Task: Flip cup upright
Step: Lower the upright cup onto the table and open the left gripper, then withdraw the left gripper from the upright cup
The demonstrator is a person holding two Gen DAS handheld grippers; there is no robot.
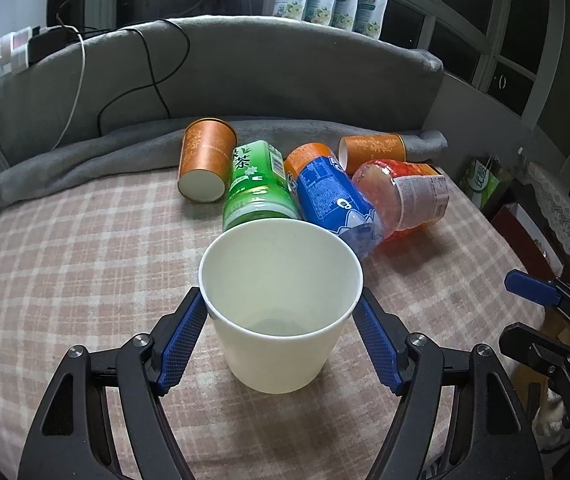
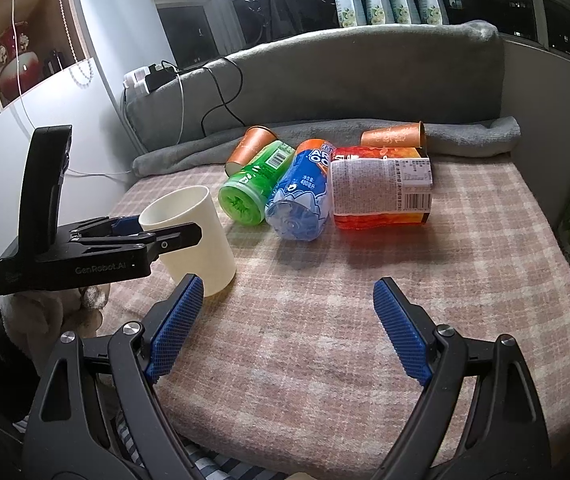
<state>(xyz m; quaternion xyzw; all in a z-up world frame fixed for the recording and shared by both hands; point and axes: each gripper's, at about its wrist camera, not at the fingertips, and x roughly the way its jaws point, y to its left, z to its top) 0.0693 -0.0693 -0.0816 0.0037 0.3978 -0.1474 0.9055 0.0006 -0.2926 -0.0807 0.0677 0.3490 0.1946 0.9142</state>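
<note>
Left wrist view: the cup point(image 1: 281, 304) sits mouth-up on the plaid blanket point(image 1: 85, 248), between the left gripper point(image 1: 281, 332) pads. The pads look like they're touching the rim on both sides, but I can't tell if it's a real squeeze or just contact. The green bottle point(image 1: 259, 184) and blue bottle point(image 1: 333, 196) lie just behind it. The blanket is soft, so a jerky pull-back could drag the rim and tip the cup.

Right wrist view: the right gripper point(image 2: 285, 332) hangs spread wide, holding nothing, near the cup's base. The cup leans slightly here. Swing that near finger point(image 2: 177, 320) sideways and it could knock the cup over.
</note>
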